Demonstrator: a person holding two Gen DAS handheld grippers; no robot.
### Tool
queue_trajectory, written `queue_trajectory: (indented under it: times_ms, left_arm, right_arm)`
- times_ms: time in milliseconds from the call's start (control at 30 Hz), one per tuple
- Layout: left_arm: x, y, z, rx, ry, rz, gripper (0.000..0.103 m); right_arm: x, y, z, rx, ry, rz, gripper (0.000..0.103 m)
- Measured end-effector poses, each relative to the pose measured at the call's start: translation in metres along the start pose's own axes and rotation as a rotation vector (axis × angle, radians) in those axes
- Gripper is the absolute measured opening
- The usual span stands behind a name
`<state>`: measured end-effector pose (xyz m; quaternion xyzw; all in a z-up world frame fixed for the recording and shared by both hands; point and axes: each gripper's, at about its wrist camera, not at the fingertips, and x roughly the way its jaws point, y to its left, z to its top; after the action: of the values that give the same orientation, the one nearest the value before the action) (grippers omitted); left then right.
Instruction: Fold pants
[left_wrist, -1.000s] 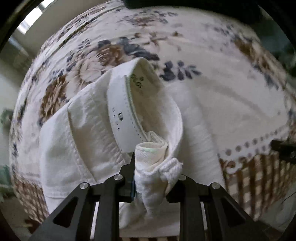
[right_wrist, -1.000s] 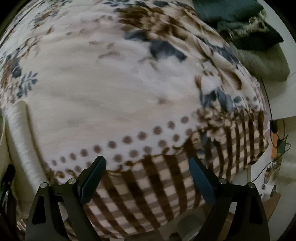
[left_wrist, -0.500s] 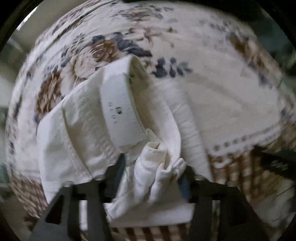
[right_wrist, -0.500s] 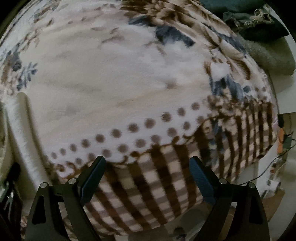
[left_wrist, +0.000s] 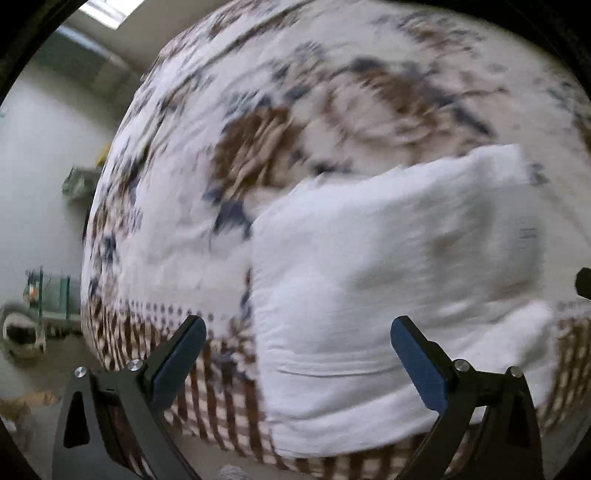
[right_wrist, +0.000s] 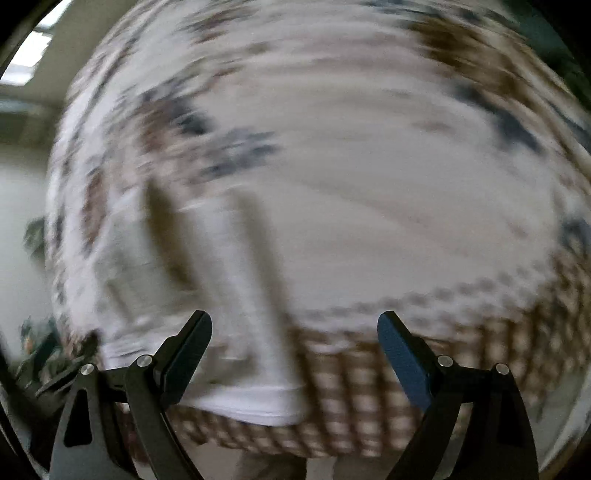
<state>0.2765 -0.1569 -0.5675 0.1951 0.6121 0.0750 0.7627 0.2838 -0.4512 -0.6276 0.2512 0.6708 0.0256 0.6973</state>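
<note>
White pants (left_wrist: 388, 295) lie folded in a thick bundle on the flowered blanket (left_wrist: 288, 110), near its checked front border. My left gripper (left_wrist: 295, 341) hovers above the bundle's left half; its jaws are opening and stand wide, with nothing pressed between the blue pads. In the right wrist view the same pants (right_wrist: 207, 295) show heavily blurred at lower left. My right gripper (right_wrist: 295, 332) is open over the blanket (right_wrist: 388, 184) just right of the pants, holding nothing.
The blanket's brown checked border (left_wrist: 221, 398) hangs over the near edge of the bed. Floor and a green rack (left_wrist: 51, 295) lie to the left of the bed. Dark clothing (right_wrist: 554, 48) sits at the far right corner.
The left gripper let go of the bunched white cloth, opened wide and pulled left and up. The pants now lie flat and folded. The right gripper swung left, bringing the pants into its view.
</note>
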Motion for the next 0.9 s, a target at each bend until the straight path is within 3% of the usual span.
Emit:
queue_trajectory:
  times_ms: [133,167,333,367,433,567,667,800,900]
  left_arm:
    - [0.024,0.013,-0.006,-0.037,0.038,0.038,0.102]
    - [0.026,0.015,-0.009,-0.047,0.05,0.033,0.102]
    - [0.034,0.019,-0.012,-0.09,0.082,0.002,0.102]
    - [0.033,0.019,-0.013,-0.098,0.082,-0.006,0.102]
    - [0.03,0.021,-0.012,-0.112,0.086,-0.03,0.102]
    - [0.022,0.029,-0.015,-0.155,0.096,-0.092,0.102]
    - [0.02,0.034,-0.016,-0.164,0.094,-0.093,0.102]
    - [0.024,0.04,-0.017,-0.172,0.105,-0.086,0.102]
    - [0.03,0.044,-0.017,-0.19,0.119,-0.1,0.102]
  right_arm:
    - [0.052,0.039,0.004,-0.056,0.156,0.011,0.092]
    - [0.059,0.044,0.004,-0.062,0.16,-0.005,0.092]
    - [0.051,0.06,-0.011,-0.148,0.047,-0.132,0.036]
    - [0.044,0.063,-0.015,-0.167,0.033,-0.137,0.021]
    - [0.024,0.056,-0.022,-0.186,0.001,-0.16,0.005]
    - [-0.015,0.039,-0.03,-0.168,-0.027,-0.136,0.003]
    - [-0.021,0.008,-0.035,-0.025,0.054,-0.018,0.003]
    - [-0.033,-0.019,-0.039,0.03,0.015,-0.103,0.0]
    - [-0.026,-0.05,-0.03,0.219,0.045,0.144,0.004]
